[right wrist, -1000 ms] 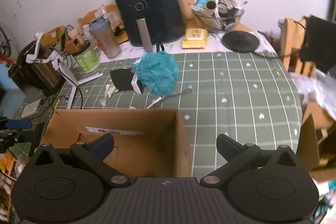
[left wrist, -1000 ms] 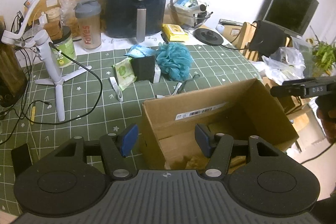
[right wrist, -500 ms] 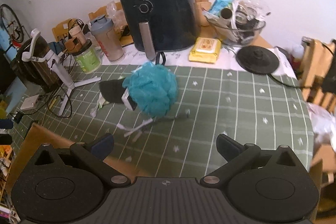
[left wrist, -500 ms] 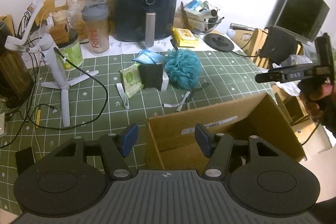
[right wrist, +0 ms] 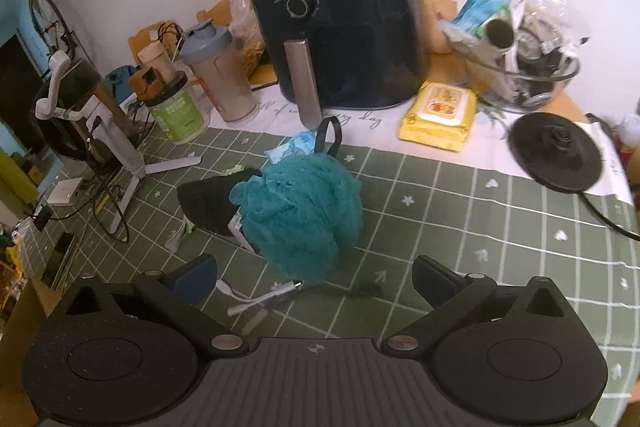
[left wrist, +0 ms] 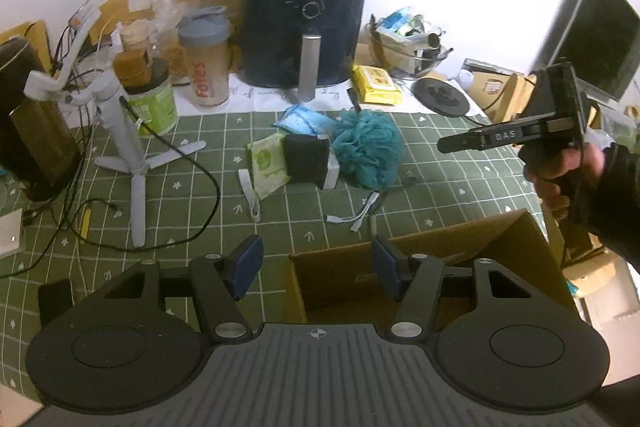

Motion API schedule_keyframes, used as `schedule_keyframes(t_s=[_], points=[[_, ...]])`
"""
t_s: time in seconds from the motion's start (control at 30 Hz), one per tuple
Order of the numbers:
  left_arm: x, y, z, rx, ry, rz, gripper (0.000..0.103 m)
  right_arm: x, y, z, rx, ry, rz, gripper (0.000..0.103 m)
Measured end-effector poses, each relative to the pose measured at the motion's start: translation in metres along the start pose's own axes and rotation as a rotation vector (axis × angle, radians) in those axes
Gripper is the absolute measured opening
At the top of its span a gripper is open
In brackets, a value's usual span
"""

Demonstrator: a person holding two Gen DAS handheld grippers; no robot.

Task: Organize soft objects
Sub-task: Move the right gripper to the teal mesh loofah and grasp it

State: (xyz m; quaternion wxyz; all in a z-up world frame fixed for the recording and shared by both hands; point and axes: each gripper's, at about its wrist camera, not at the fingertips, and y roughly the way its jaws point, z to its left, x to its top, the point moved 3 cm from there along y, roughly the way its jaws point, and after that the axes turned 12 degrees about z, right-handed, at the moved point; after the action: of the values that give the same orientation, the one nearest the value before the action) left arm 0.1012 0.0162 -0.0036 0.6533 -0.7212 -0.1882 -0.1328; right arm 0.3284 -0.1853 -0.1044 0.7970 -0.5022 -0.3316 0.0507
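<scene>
Looking down past wide-open right gripper (right wrist: 314,277), nothing between the jaws. Teal bath pouf (right wrist: 300,215) just ahead on the green grid tablecloth (right wrist: 460,227), touching a black sponge (right wrist: 208,201), maybe resting on it. Black air fryer (right wrist: 340,19) behind.

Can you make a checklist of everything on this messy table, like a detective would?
Surface: green grid-patterned mat covering the table.
Job's things: teal bath pouf beside a black sponge; open cardboard box at the near edge.
Clutter: air fryer, shaker bottle, yellow wipes pack, white tripod.
Grippers: left tool open, empty, over the box edge; right tool open, empty, facing the pouf.
Cables: black cable looping by the tripod; white adapter cable.
Surroundings: white wall, dark monitor.
</scene>
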Motion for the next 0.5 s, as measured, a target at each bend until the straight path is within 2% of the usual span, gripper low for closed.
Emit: schedule_keyframes(t_s=[0.5], points=[[-0.012,0.001,0.015,0.070,-0.123,0.055,0.059,0.041,0.075,-0.019,0.157,0.061,0.053,0.103]])
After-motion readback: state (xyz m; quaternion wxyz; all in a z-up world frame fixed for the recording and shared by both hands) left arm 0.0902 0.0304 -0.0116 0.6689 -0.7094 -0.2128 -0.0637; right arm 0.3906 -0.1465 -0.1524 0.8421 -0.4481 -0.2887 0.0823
